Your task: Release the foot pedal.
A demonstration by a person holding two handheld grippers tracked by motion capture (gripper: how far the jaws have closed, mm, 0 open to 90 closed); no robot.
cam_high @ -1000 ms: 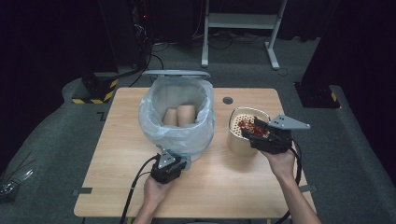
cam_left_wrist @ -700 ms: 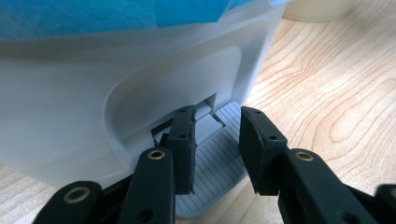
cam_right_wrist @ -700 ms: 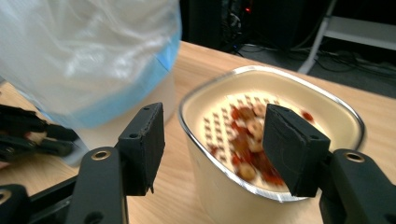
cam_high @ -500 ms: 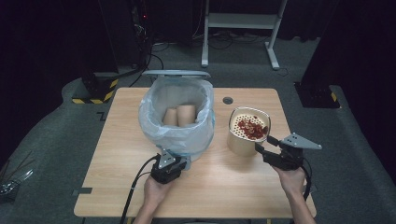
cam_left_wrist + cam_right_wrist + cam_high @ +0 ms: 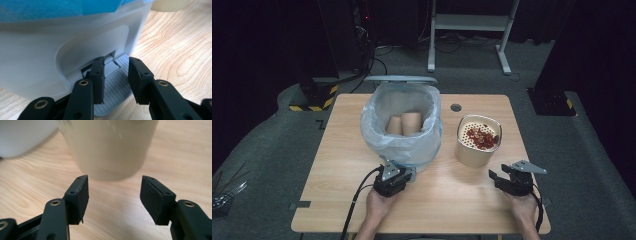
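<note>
Right gripper (image 5: 113,195) jaws, just closing, stand apart, empty, before the cup (image 5: 110,147).

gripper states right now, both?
left gripper: open, jaws over the bin pedal, gripping nothing.
right gripper: open, empty, short of the beige container.

White pedal bin (image 5: 404,145) stands upright at mid-surface, lid raised, blue-tinted liner folded over its rim, two tan cups inside. Beige perforated container (image 5: 477,141) stands upright just beside it, holding red pieces, possibly chillies.
</note>
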